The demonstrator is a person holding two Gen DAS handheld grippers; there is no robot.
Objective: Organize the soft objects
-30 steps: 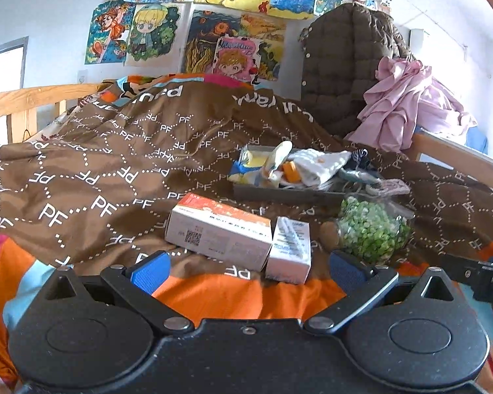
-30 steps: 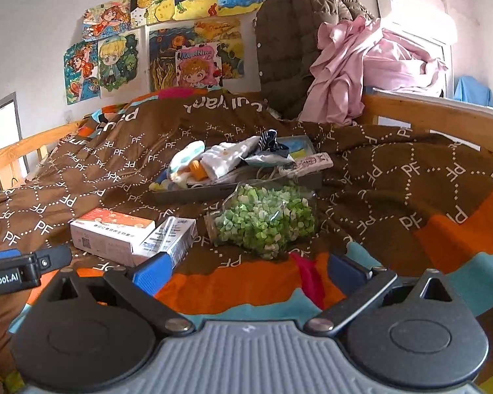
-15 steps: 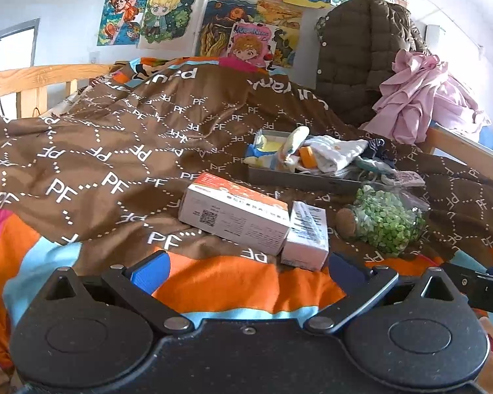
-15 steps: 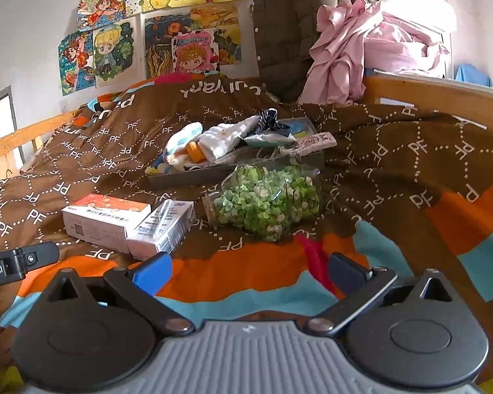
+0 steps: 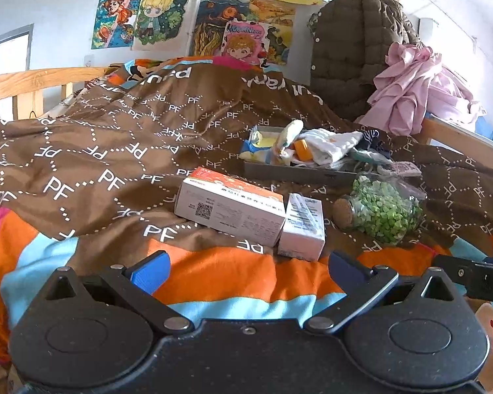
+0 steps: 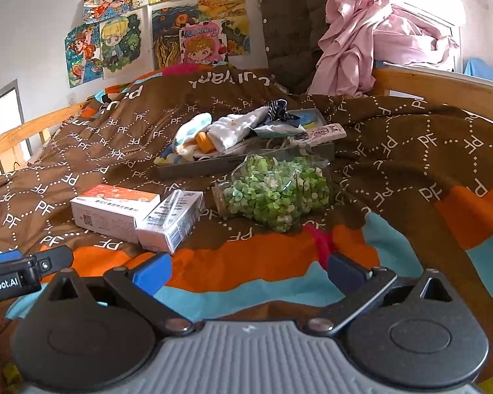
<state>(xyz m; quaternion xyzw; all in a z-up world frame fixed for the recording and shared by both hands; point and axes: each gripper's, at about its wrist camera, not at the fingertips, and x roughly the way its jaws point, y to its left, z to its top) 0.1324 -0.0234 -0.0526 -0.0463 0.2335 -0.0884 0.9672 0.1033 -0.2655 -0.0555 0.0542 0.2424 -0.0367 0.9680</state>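
A shallow grey tray [image 5: 299, 172] [image 6: 194, 167] lies on the bed, piled with soft things: white socks [image 5: 328, 144] [image 6: 236, 128], a dark striped sock [image 6: 277, 108] and small toys. In front of it lie an orange-and-white box [image 5: 230, 207] [image 6: 111, 210], a smaller white box [image 5: 302, 226] [image 6: 174, 220] and a cork-stoppered jar of green paper stars [image 5: 381, 210] [image 6: 272, 193]. My left gripper [image 5: 248, 267] is open and empty, short of the boxes. My right gripper [image 6: 248, 269] is open and empty, short of the jar.
The bed is covered by a brown "PF" quilt [image 5: 115, 151] with orange and blue bands. A wooden rail [image 5: 33, 80] runs at the left, another rail [image 6: 443, 85] at the right. A brown jacket [image 5: 355, 49] and pink cloth [image 6: 361, 39] hang at the back.
Both grippers have drawn back and tilted a little; the boxes, jar and tray sit slightly farther up in view. Nothing on the bed has moved and nothing was gripped.
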